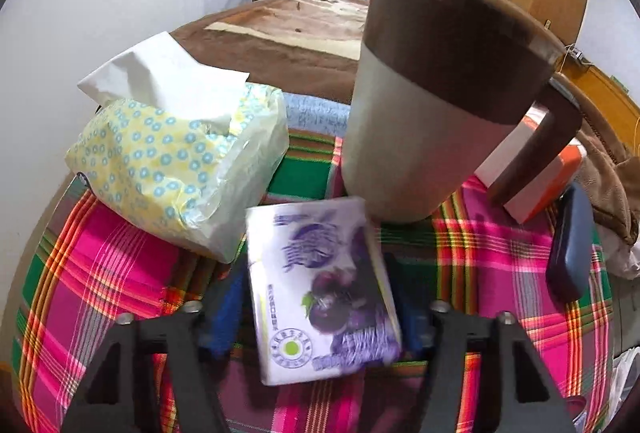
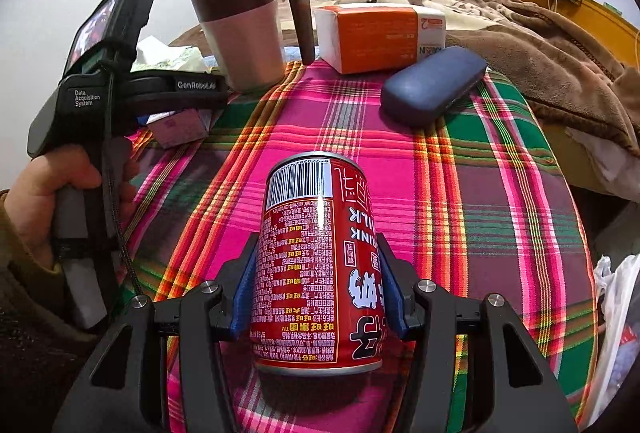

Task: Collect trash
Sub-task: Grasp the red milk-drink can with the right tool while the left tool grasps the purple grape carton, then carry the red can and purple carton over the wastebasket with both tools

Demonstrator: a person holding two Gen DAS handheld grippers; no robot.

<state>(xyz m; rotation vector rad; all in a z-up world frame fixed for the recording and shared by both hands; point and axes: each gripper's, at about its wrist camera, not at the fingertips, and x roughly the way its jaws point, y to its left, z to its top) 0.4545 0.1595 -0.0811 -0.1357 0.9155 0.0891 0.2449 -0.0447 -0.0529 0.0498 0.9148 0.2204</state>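
Note:
In the left wrist view, my left gripper (image 1: 320,293) is shut on a small purple-and-white carton (image 1: 320,285) with a plum picture, held just above the plaid tablecloth (image 1: 120,273). In the right wrist view, my right gripper (image 2: 320,273) is shut on a red milk-drink can (image 2: 316,265), held upside down over the tablecloth (image 2: 460,193). The left gripper's body (image 2: 100,85) shows at the left of that view, with the carton (image 2: 176,127) partly hidden under it.
A brown-and-cream lidded mug (image 1: 432,105) (image 2: 244,29) stands at the back. A yellow tissue pack (image 1: 172,161) lies left of it. An orange-and-white box (image 2: 380,33) and a blue glasses case (image 2: 432,89) lie at the back right. A white plastic bag (image 2: 616,321) hangs off the table's right edge.

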